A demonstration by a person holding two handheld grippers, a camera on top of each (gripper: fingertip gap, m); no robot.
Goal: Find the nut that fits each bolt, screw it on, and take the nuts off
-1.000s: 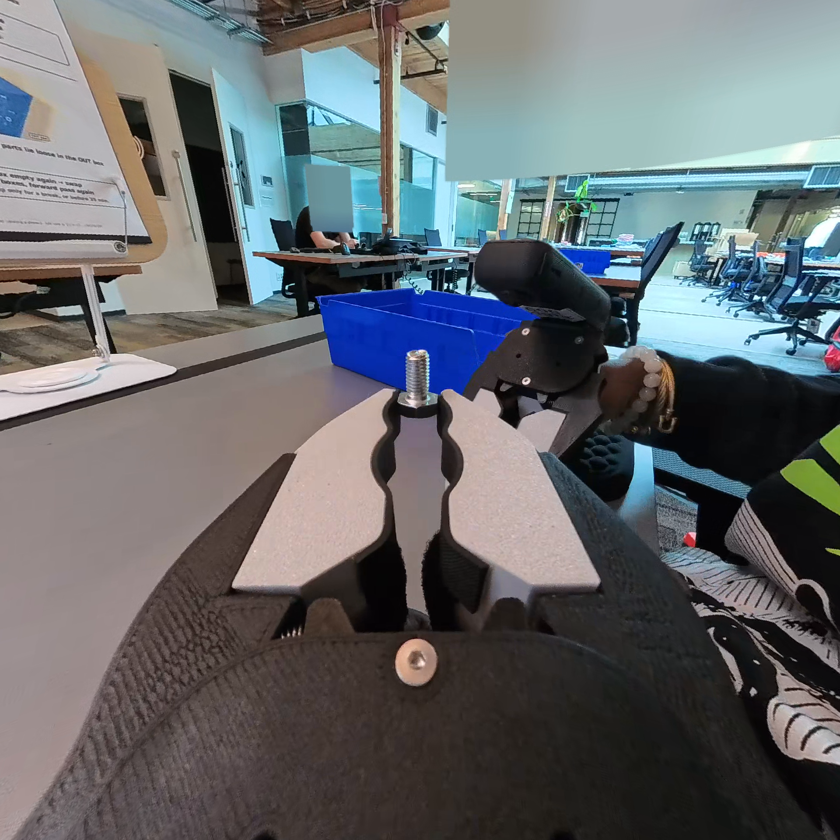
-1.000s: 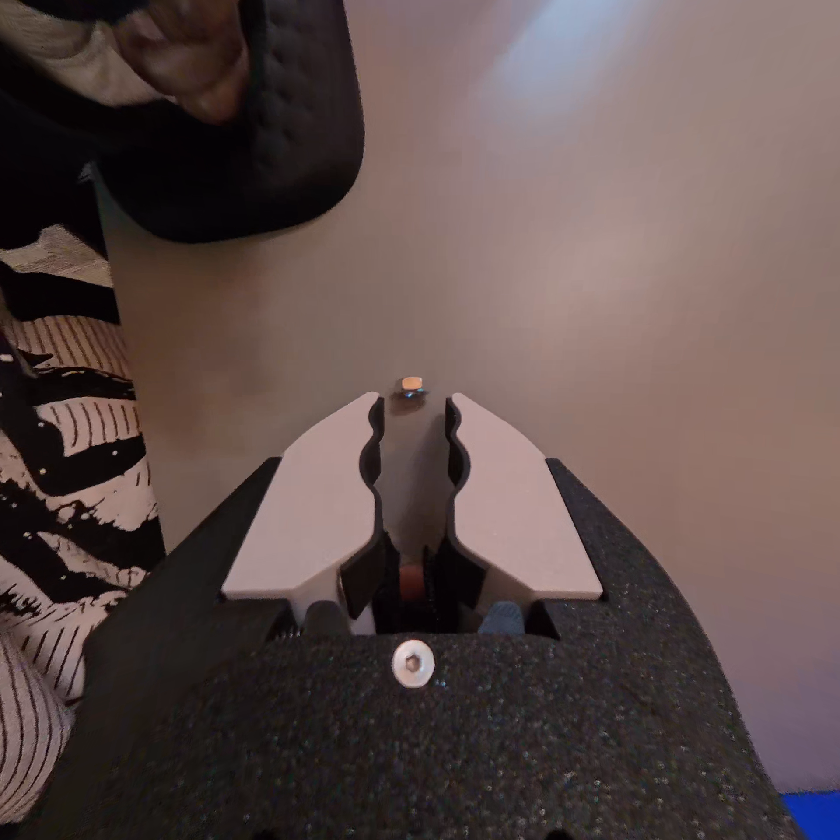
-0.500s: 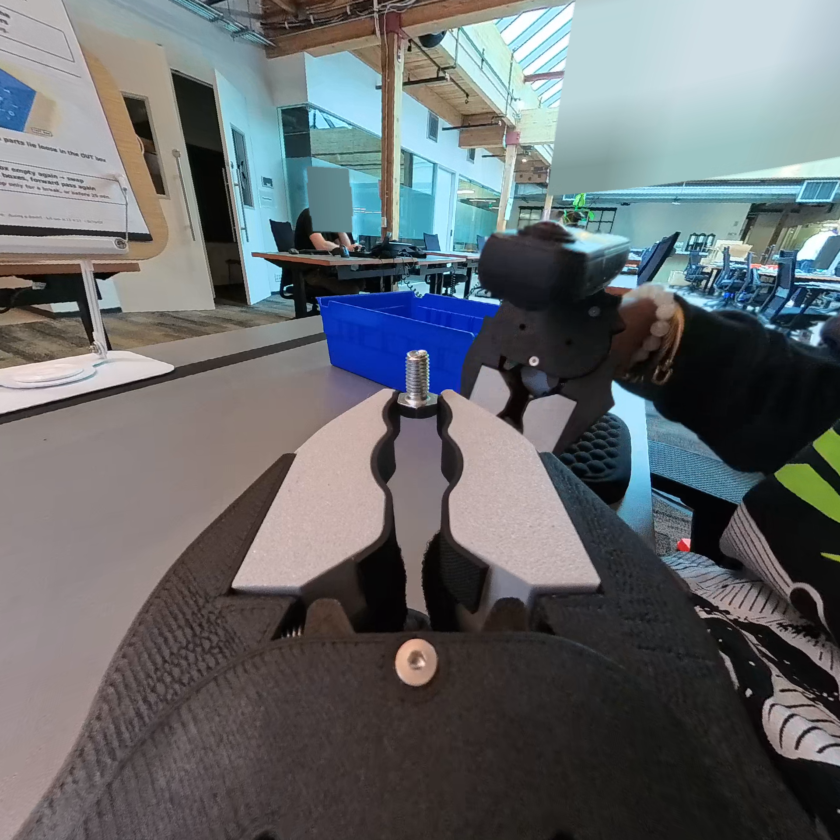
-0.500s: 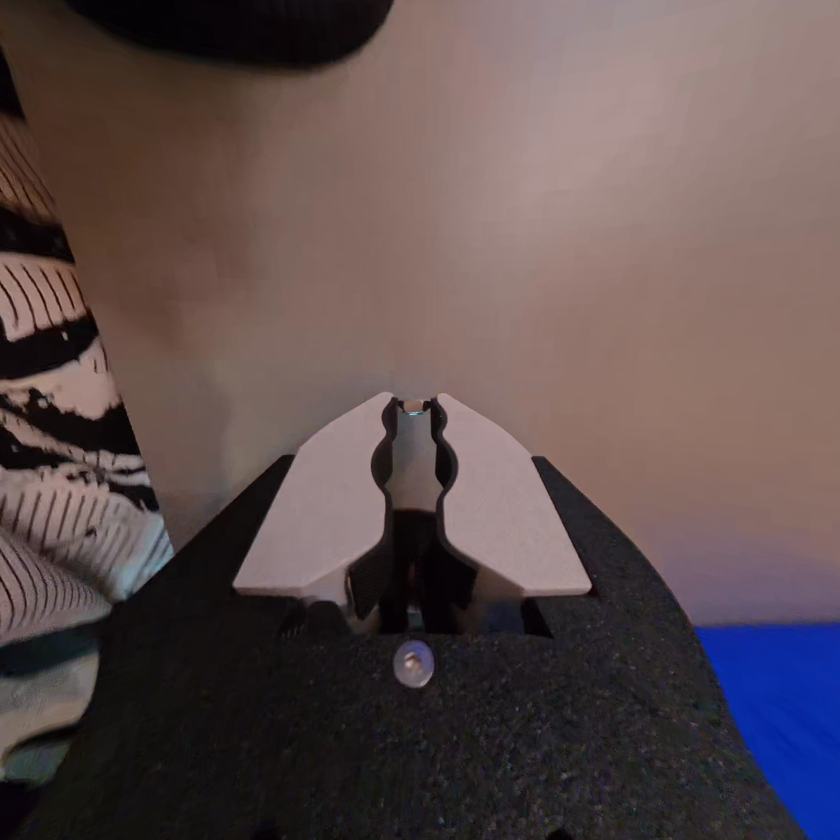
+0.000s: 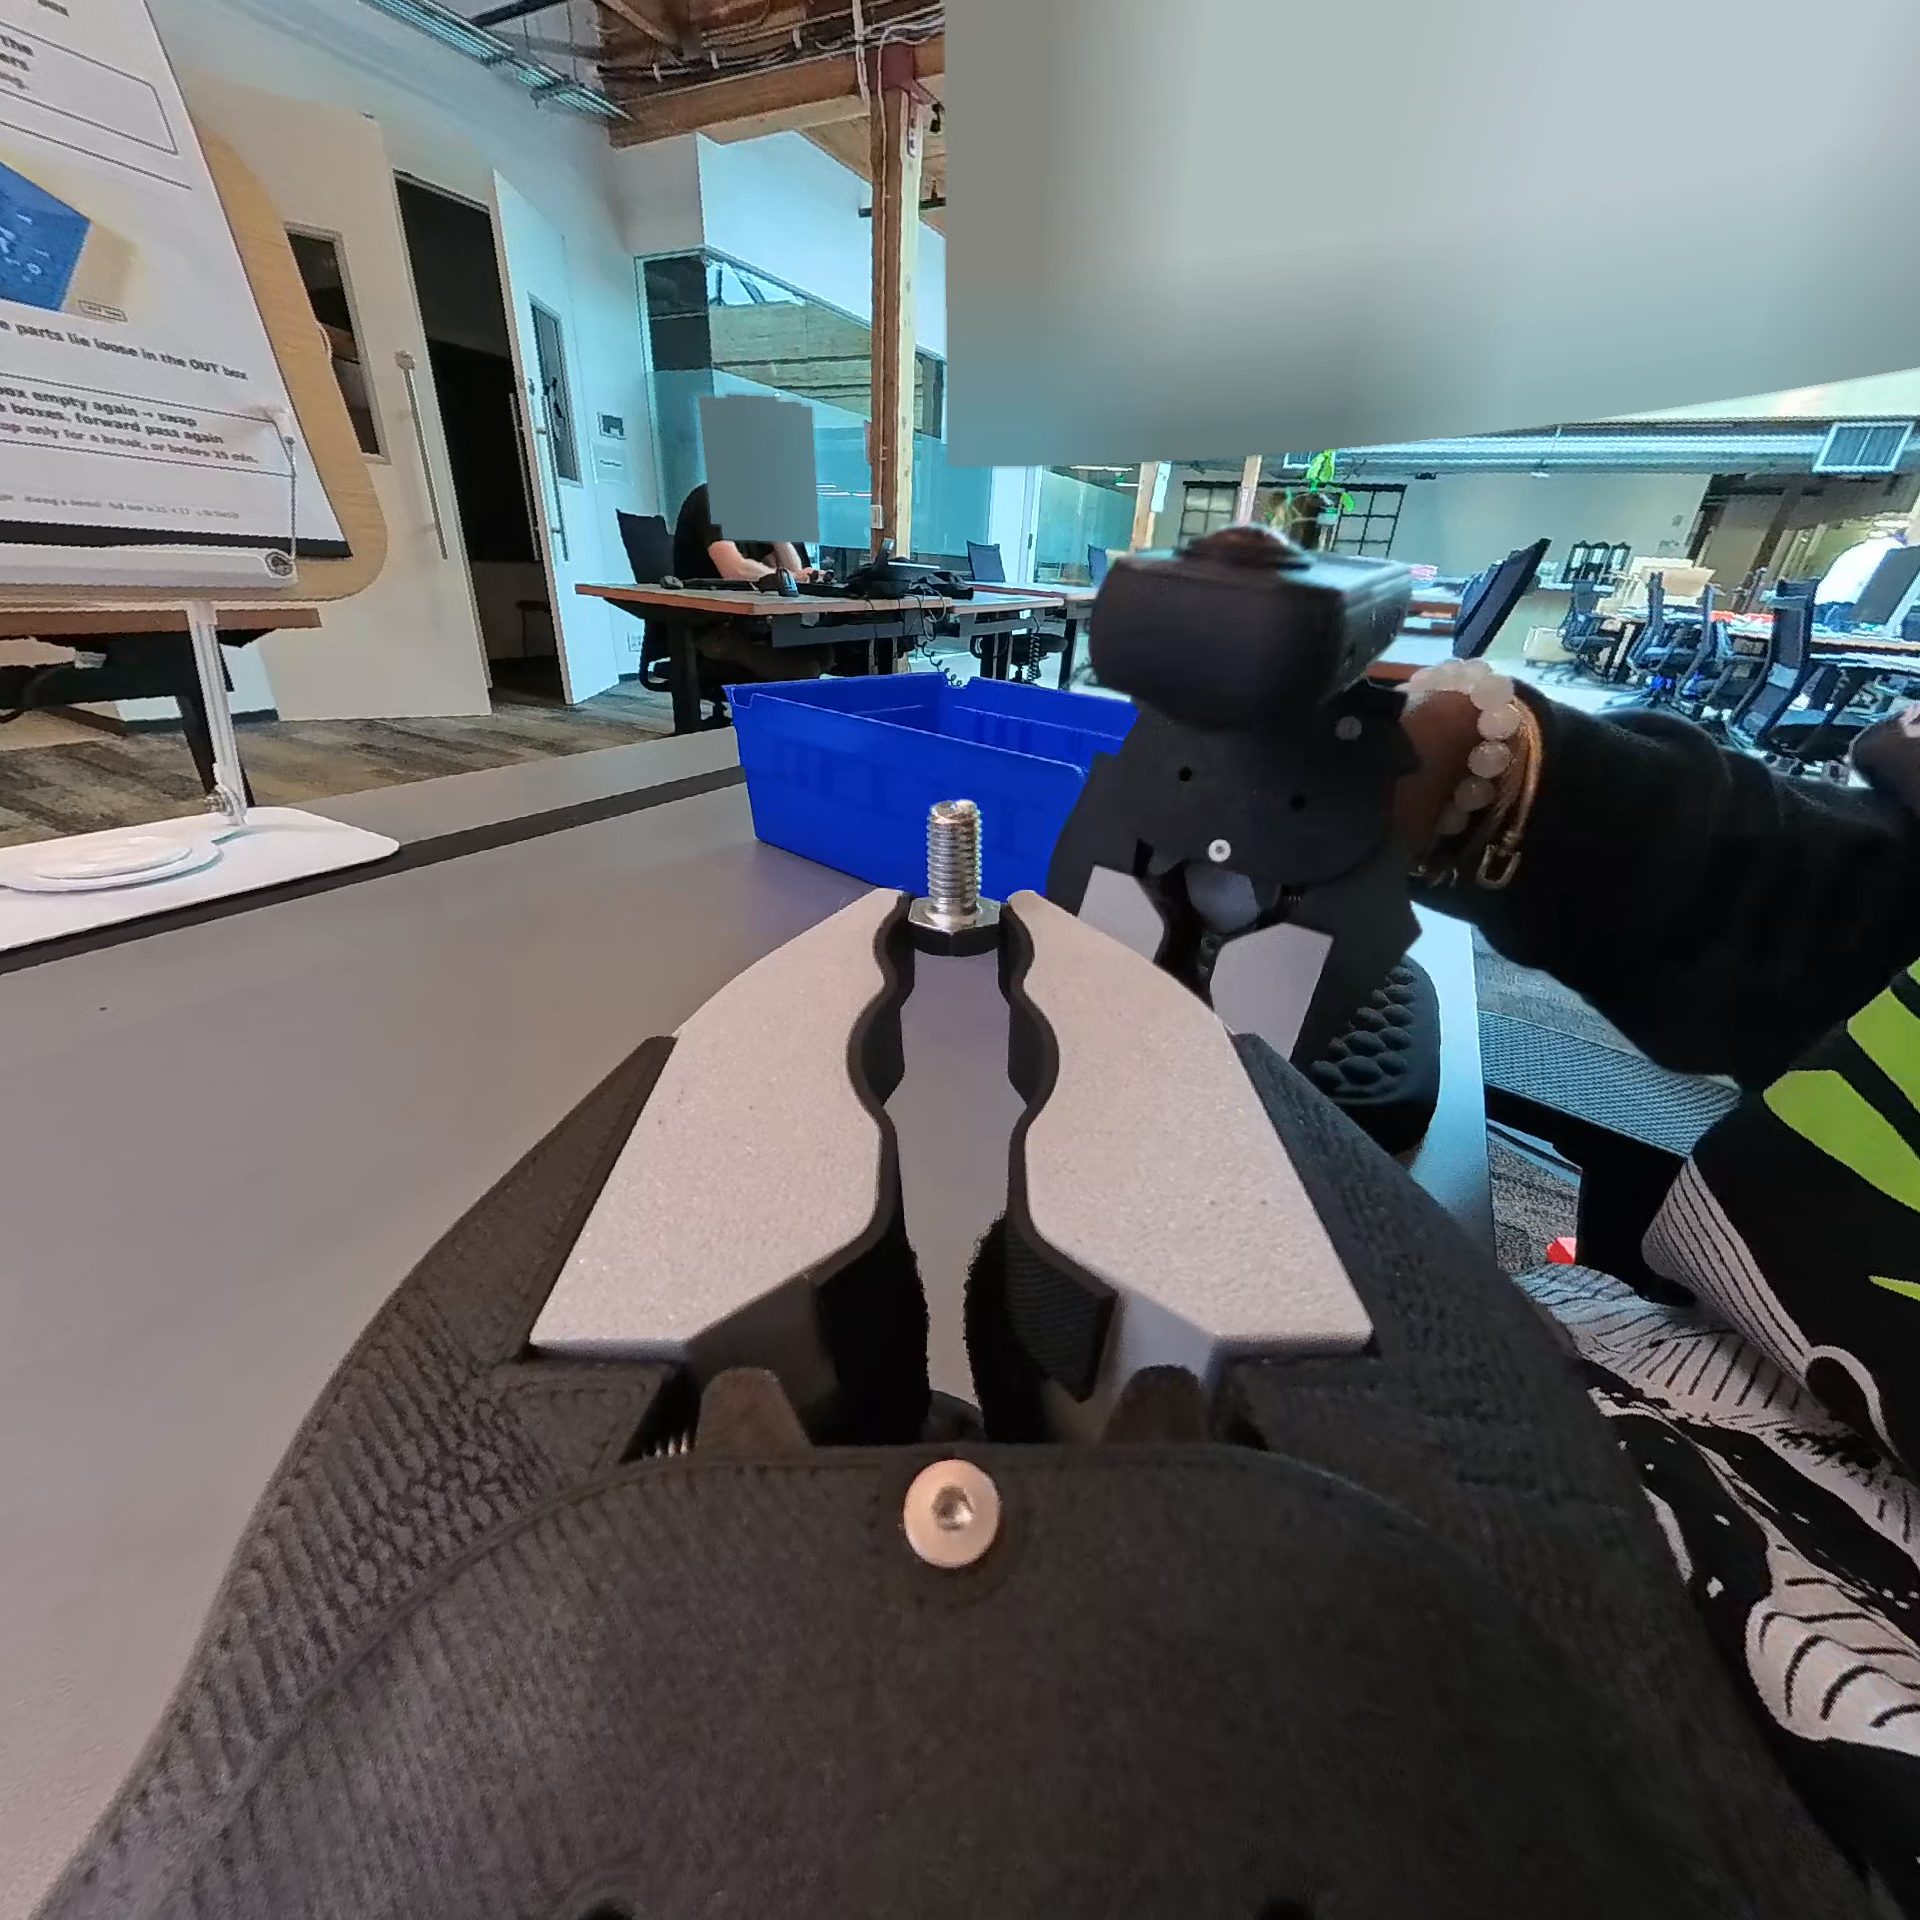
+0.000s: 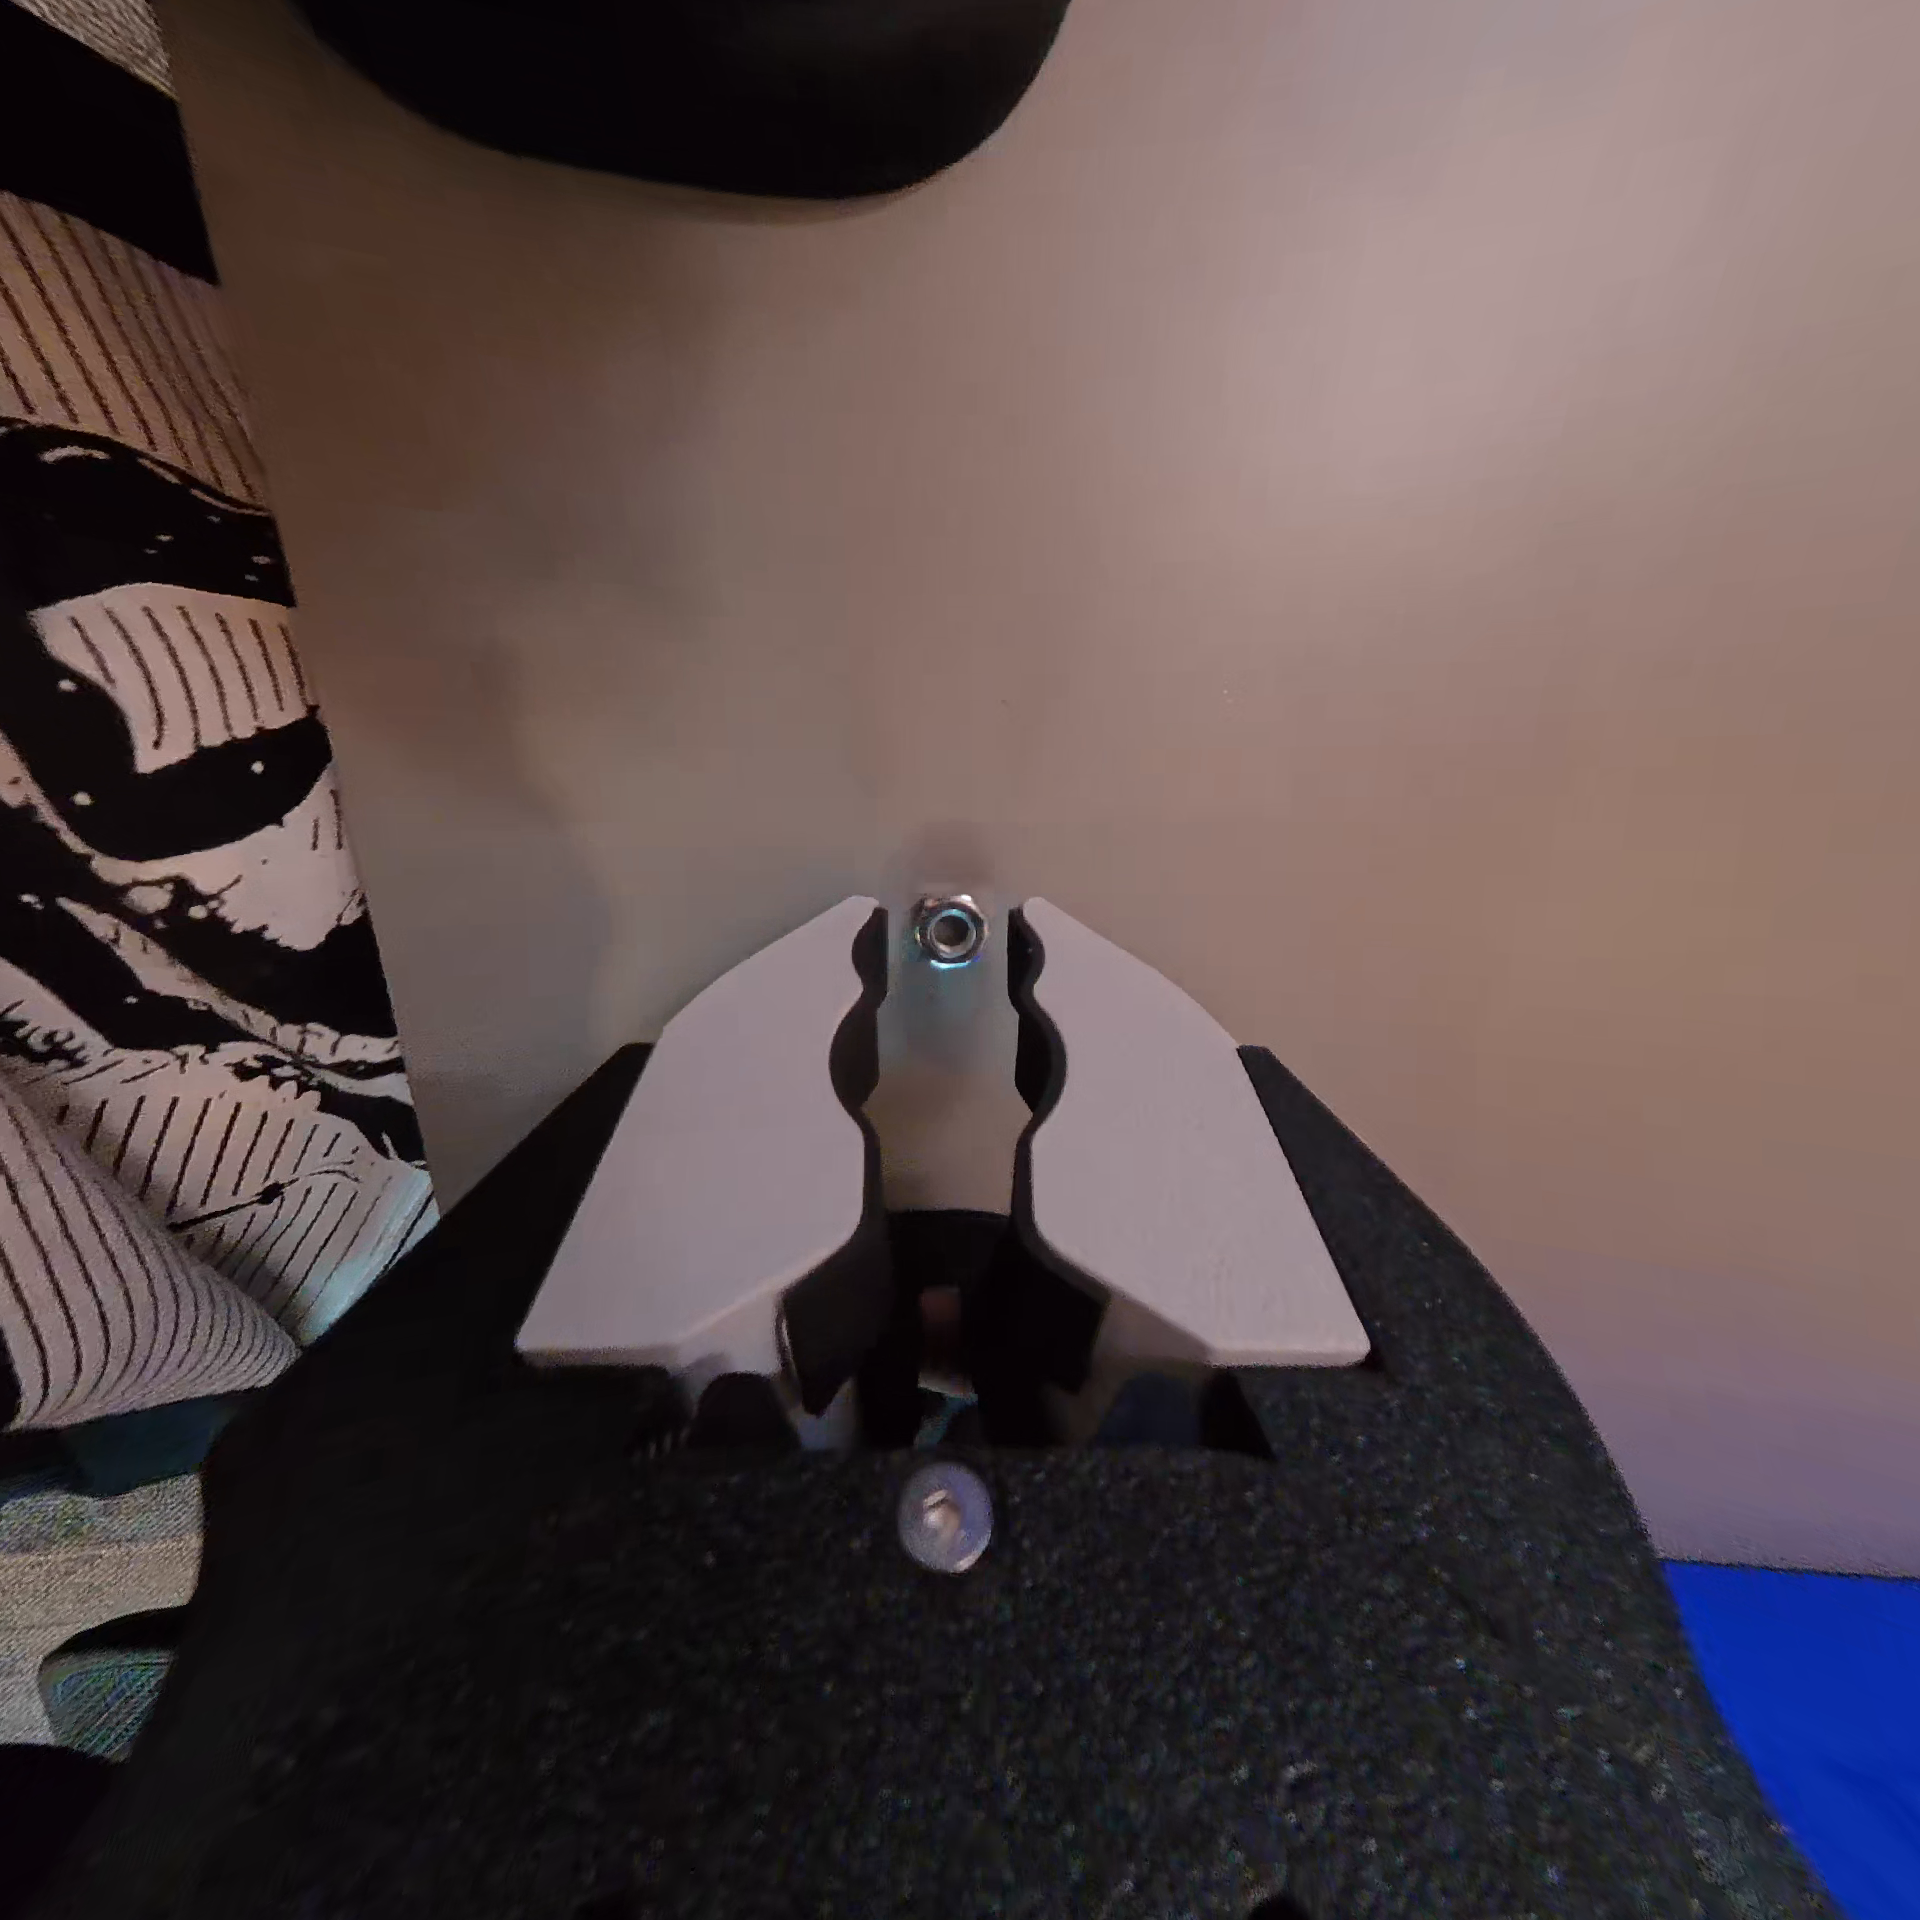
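Observation:
My left gripper is shut on the hex head of a silver bolt and holds it upright, thread up, just above the grey table. My right gripper points down at the table and is open. A small silver nut lies flat on the table between its fingertips, hole up, with a gap on each side. The right gripper also shows in the left wrist view, just right of the bolt.
A blue bin stands on the table behind the bolt; its corner also shows in the right wrist view. A sign on a white stand is at the far left. The person's dark sleeve reaches in from the right. My hands' fingertips stand some 15 cm from each other.
The right pads closed around the nut half a second ago and have opened again; the nut lies free between them. The left gripper and bolt have not moved.

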